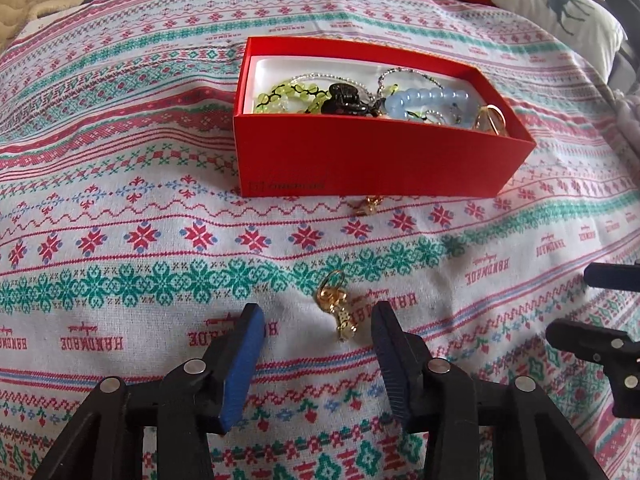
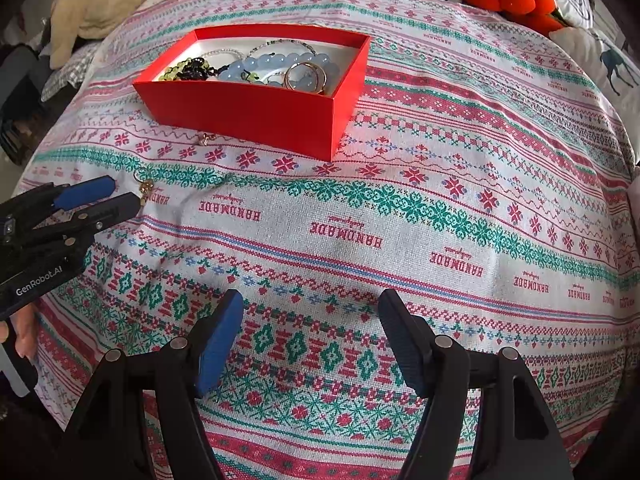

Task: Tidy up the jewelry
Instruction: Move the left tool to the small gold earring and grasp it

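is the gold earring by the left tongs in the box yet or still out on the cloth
Out. The gold earring lies on the cloth, between the open left tongs fingers, short of the red box.

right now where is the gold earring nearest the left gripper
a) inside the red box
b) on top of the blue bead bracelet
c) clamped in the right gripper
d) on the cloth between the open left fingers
d: the gold earring lies loose on the patterned cloth between the spread fingers of the left gripper, outside and in front of the red box; the right gripper is open with nothing in it.
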Demonstrator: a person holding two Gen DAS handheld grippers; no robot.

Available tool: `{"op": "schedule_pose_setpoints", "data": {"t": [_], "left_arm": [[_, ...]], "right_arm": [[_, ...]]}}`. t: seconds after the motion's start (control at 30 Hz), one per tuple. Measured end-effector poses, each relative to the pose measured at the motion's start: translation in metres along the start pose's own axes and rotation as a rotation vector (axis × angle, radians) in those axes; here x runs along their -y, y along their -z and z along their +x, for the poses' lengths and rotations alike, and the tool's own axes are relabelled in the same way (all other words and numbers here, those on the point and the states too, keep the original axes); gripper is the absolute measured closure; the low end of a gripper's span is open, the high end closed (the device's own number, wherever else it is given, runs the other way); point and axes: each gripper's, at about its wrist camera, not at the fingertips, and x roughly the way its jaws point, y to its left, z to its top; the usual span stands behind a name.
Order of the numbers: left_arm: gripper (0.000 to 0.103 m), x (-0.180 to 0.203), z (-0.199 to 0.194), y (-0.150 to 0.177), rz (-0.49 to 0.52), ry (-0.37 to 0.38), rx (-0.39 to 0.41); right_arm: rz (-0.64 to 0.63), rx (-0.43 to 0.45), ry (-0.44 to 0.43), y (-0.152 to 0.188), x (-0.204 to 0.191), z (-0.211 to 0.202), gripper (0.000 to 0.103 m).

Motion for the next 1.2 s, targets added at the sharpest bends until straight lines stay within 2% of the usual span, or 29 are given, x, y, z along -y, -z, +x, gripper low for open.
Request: {"op": "schedule_pose_setpoints", "data": {"t": [0.17, 0.33, 0.43, 0.8, 1.1, 1.2], "left_arm": [[0.074, 0.006, 0.007, -0.007, -0.012, -0.003, -0.012], [0.094, 0.012, 0.014, -0.008, -0.01, -0.028, -0.036], [0.099, 0.012, 0.013, -0.008, -0.013, -0.032, -0.034], [0.103, -0.009, -0.017, -0.011, -0.062, -0.006, 0.01], [0.103, -0.033, -0.03, -0.002, -0.107, -0.014, 0.002], [0.103, -0.038, -0.03, 0.0, -0.11, 0.012, -0.005]], "right_arm": [[0.004, 0.0, -0.001, -0.001, 0.003, 0.001, 0.03], [0.008, 0.0, 0.0, 0.001, 0.006, 0.001, 0.03], [0.011, -0.001, 0.0, 0.001, 0.008, 0.001, 0.03], [0.001, 0.009, -0.015, -0.006, 0.001, 0.001, 0.03], [-0.008, 0.036, -0.05, -0.019, -0.026, 0.007, 0.03], [-0.011, 0.043, -0.067, -0.025, -0.037, 0.011, 0.03]]}}
